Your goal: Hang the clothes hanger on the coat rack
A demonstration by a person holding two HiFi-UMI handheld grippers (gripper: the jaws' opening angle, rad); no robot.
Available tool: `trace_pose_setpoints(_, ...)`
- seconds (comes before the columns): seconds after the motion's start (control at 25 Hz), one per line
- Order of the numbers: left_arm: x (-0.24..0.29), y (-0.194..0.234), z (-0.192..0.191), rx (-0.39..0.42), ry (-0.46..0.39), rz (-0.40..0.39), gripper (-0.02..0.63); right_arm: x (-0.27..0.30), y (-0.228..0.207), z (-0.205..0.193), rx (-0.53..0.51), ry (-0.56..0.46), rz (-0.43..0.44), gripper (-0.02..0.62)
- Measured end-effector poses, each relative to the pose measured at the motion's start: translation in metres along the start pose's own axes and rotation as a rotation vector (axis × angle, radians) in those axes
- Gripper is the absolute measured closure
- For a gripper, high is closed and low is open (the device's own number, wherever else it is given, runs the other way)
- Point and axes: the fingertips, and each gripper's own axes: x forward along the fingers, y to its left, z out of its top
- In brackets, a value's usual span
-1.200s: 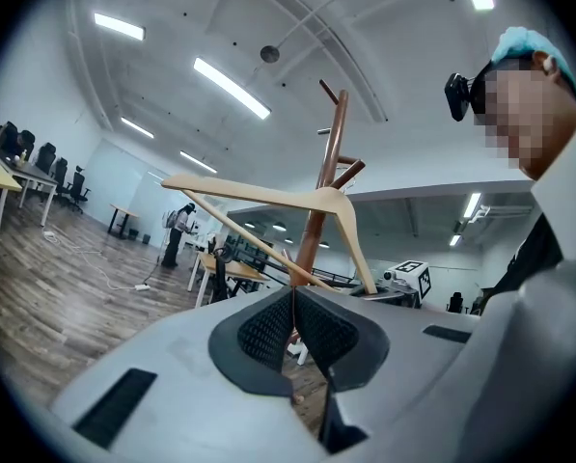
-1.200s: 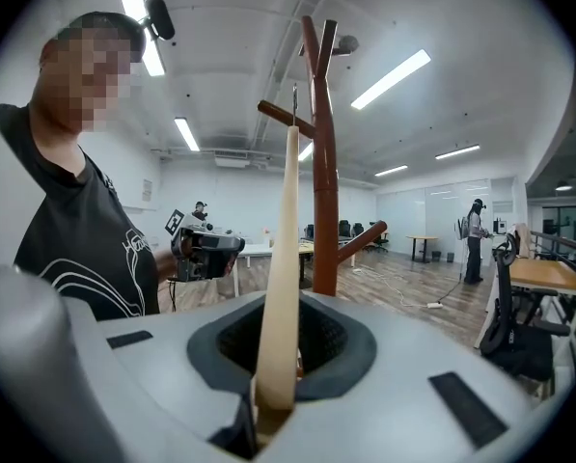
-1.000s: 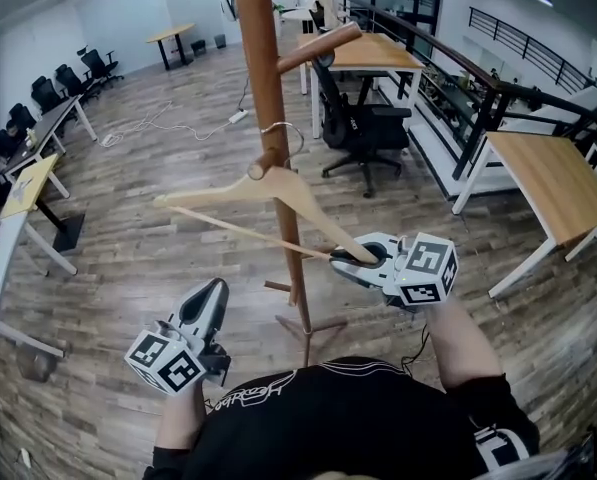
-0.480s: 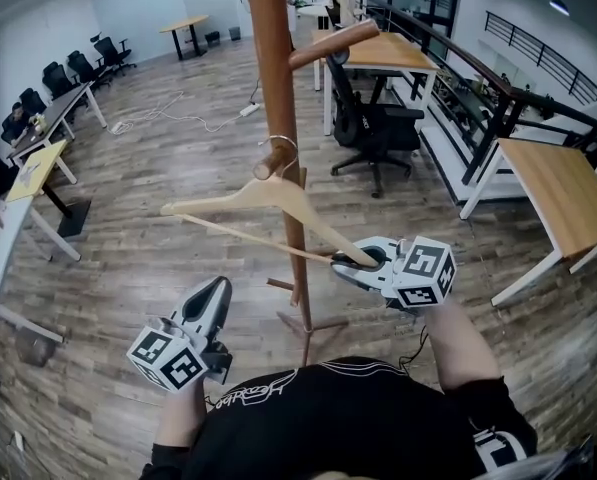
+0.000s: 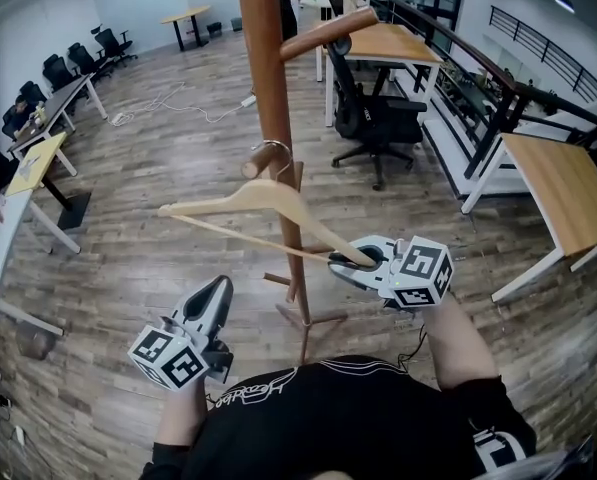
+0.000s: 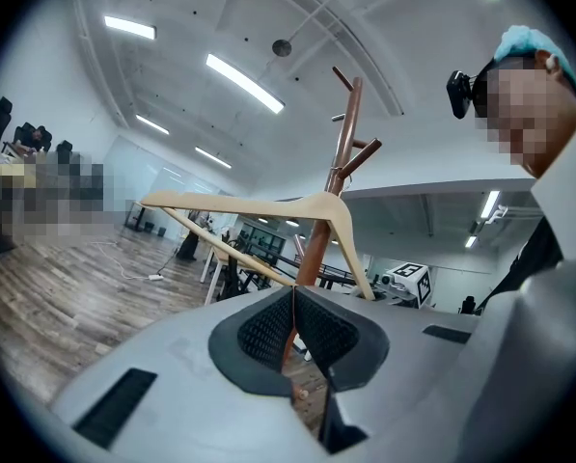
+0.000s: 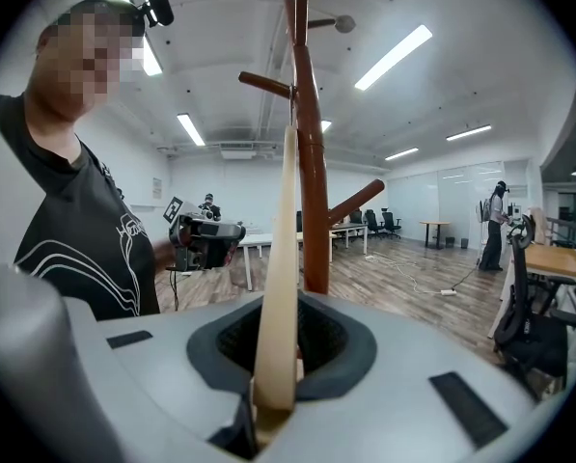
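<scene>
A pale wooden hanger (image 5: 268, 201) hangs level beside the brown coat rack pole (image 5: 261, 78). Its wire hook (image 5: 282, 149) lies over a short peg (image 5: 261, 158) close to the pole. My right gripper (image 5: 342, 261) is shut on the hanger's near right end. In the right gripper view the hanger arm (image 7: 282, 249) rises from between the jaws in front of the pole (image 7: 312, 191). My left gripper (image 5: 218, 288) is low at the left, clear of the hanger. Its pads (image 6: 268, 331) meet with nothing between them.
A higher peg (image 5: 325, 32) points right from the pole. The rack's feet (image 5: 308, 321) stand just in front of the person. A black office chair (image 5: 376, 120) and wooden desks (image 5: 556, 181) are to the right. More desks (image 5: 33, 168) line the left wall.
The right gripper has lowered the hanger a little, and its hook has come down from above the peg onto it. The left gripper has stayed put.
</scene>
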Motion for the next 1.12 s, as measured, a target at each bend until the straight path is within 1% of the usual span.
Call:
trace_pose_setpoints(0.24, 0.014, -0.007, -0.008, -0.01, 0.016, 0.001, 0.597, 0.001, -0.001, 0.003, 0.009, -0.039, 0.024, 0.529)
trace_pose_setpoints(0.44, 0.019, -0.013, -0.018, -0.023, 0.025, 0.011, 0.597, -0.002, 0.0, 0.009, 0.065, -0.126, 0.039, 0.528)
trace_pose_setpoints(0.6, 0.026, -0.019, -0.031, -0.037, 0.037, 0.026, 0.597, -0.009, -0.004, 0.007, 0.091, -0.175, 0.046, 0.523)
trace_pose_setpoints(0.64, 0.028, -0.02, -0.036, -0.042, 0.045, 0.031, 0.597, -0.012, -0.004, 0.008, 0.096, -0.192, 0.053, 0.508)
trace_pose_setpoints(0.72, 0.033, -0.023, -0.047, -0.052, 0.066, 0.042, 0.597, -0.019, -0.005, 0.008, 0.101, -0.226, 0.063, 0.452)
trace_pose_setpoints(0.84, 0.039, -0.032, -0.064, -0.06, 0.094, 0.052, 0.597, -0.032, -0.01, 0.003, 0.106, -0.287, 0.045, 0.392)
trace_pose_setpoints(1.0, 0.045, -0.049, -0.081, -0.063, 0.122, 0.041, 0.597, -0.056, -0.015, -0.004, 0.148, -0.398, 0.028, 0.377)
trace_pose_setpoints(1.12, 0.044, -0.058, -0.089, -0.063, 0.148, 0.023, 0.597, -0.075, -0.011, -0.017, 0.14, -0.405, -0.018, 0.377)
